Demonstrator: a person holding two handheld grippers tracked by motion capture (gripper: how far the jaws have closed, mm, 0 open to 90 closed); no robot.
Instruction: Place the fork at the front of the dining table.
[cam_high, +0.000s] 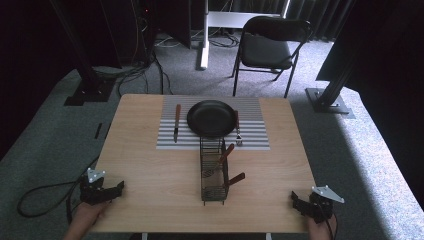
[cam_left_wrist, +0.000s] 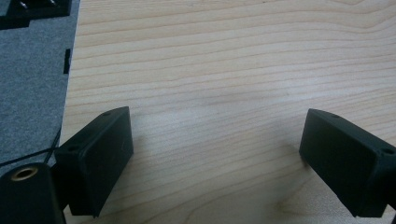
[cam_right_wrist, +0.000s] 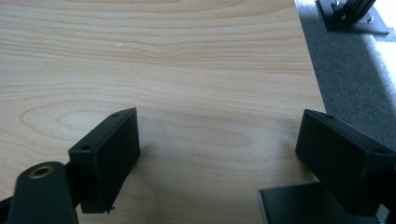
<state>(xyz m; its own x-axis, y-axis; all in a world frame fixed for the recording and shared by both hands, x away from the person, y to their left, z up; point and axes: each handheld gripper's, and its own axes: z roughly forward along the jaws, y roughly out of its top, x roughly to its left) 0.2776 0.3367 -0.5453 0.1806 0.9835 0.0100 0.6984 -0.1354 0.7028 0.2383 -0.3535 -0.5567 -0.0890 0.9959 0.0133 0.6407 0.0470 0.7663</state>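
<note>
While both hands are resting at the near corners of the wooden bench (cam_high: 150, 165), the left tongs (cam_high: 116, 189) and right tongs (cam_high: 296, 201) are sitting with jaws wide apart, gripping nothing. Well apart from both, a wire rack (cam_high: 213, 170) is standing at mid-bench, holding wooden-handled utensils (cam_high: 226, 152). Beyond it, a black plate (cam_high: 211, 118) is lying on a striped placemat (cam_high: 255, 131), flanked by a knife (cam_high: 176, 121) and a fork (cam_high: 238, 129).

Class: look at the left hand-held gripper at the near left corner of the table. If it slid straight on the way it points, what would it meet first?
The left hand-held gripper points right along the near edge. Bare table lies ahead; probably the wire rack comes first, though depth is unclear.
</note>
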